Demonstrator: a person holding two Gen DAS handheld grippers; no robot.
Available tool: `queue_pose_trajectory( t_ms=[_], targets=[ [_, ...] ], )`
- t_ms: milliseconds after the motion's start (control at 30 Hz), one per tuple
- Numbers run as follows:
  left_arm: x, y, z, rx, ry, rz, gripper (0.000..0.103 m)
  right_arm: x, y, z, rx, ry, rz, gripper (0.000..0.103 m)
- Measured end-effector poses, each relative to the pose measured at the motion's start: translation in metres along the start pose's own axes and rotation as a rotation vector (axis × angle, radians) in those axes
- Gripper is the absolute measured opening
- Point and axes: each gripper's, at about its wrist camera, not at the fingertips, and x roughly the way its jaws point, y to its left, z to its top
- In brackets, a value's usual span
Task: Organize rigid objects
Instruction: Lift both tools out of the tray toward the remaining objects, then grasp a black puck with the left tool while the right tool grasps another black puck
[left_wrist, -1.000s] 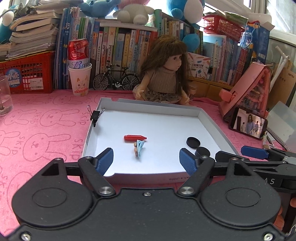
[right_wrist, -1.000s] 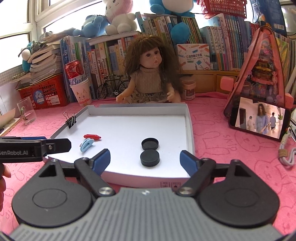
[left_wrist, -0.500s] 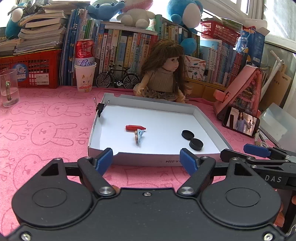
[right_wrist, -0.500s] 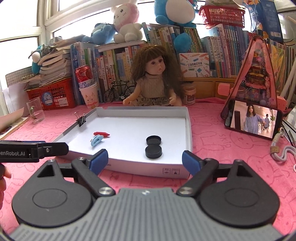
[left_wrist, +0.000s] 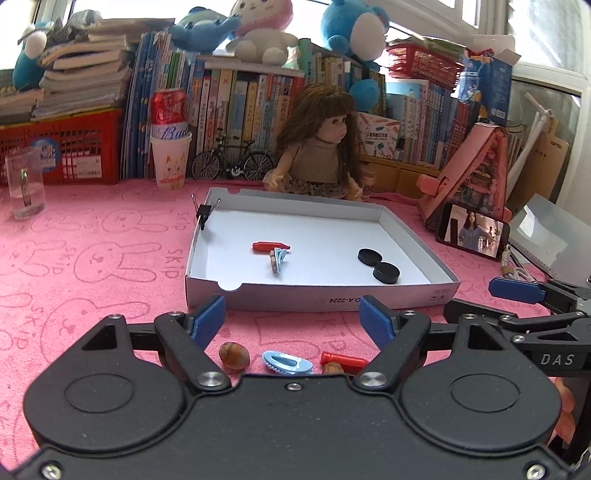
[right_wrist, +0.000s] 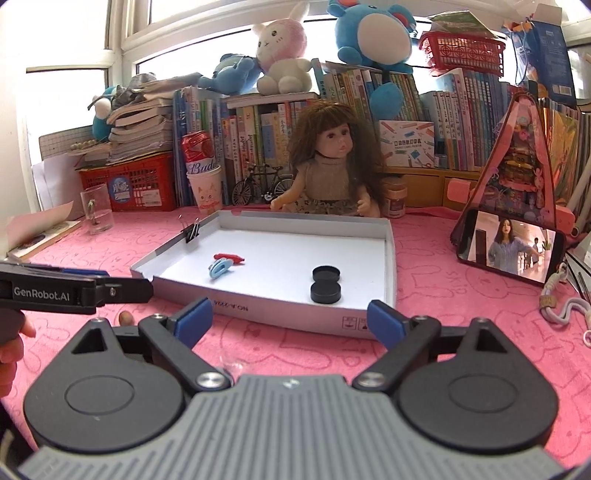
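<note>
change: both grippers were drawn back from the tray (left_wrist: 317, 297); loose items were brought into view
left gripper (left_wrist: 293, 321): held wide, empty
right gripper (right_wrist: 290, 321): jaws opening, empty
items: acorn (left_wrist: 234, 355), blue clip (left_wrist: 287, 363), red piece (left_wrist: 341, 360) lay on table (left_wrist: 92, 266) before tray
risk: acorn could be rolled off by a pad; thin clip could be missed

Left gripper (left_wrist: 291, 319): jaws apart, nothing between the pads, aimed slightly down, hanging short of the white tray's (left_wrist: 317, 295) near wall. Right gripper (right_wrist: 290, 319): jaws opening, nothing between them, also short of that wall, toward the tray's right corner. Hand (right_wrist: 11, 350) partly visible behind the left gripper.
</note>
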Motion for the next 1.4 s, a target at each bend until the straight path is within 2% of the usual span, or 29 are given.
queue_pose_trajectory(
  t_ms=[367,533,633,667,800,1000,1167,1400],
  targets=[
    [-0.014,0.0,-0.015,0.032,0.004,0.007,0.078,-0.009,0.008,-0.015,-0.033,0.013,0.022,0.095],
    [-0.017,0.003,-0.024,0.045,0.037,0.009,0.073,-0.013,0.014,-0.023,-0.067,0.025,0.019,0.095],
    [-0.02,0.005,-0.031,0.059,0.055,0.001,0.064,-0.015,0.018,-0.029,-0.088,0.035,0.025,0.095],
    [-0.021,0.006,-0.033,0.064,0.061,-0.006,0.057,-0.015,0.019,-0.031,-0.097,0.038,0.026,0.095],
    [-0.023,0.006,-0.041,0.08,0.082,-0.017,0.042,-0.017,0.028,-0.037,-0.15,0.043,0.028,0.095],
    [-0.021,0.001,-0.049,0.093,0.109,-0.034,0.04,-0.007,0.035,-0.04,-0.159,0.076,0.039,0.087],
    [-0.014,-0.004,-0.052,0.1,0.126,-0.022,0.04,0.004,0.036,-0.041,-0.128,0.11,0.042,0.071],
    [-0.003,-0.007,-0.053,0.115,0.131,-0.007,0.041,0.013,0.043,-0.042,-0.137,0.129,0.054,0.066]
  ],
)
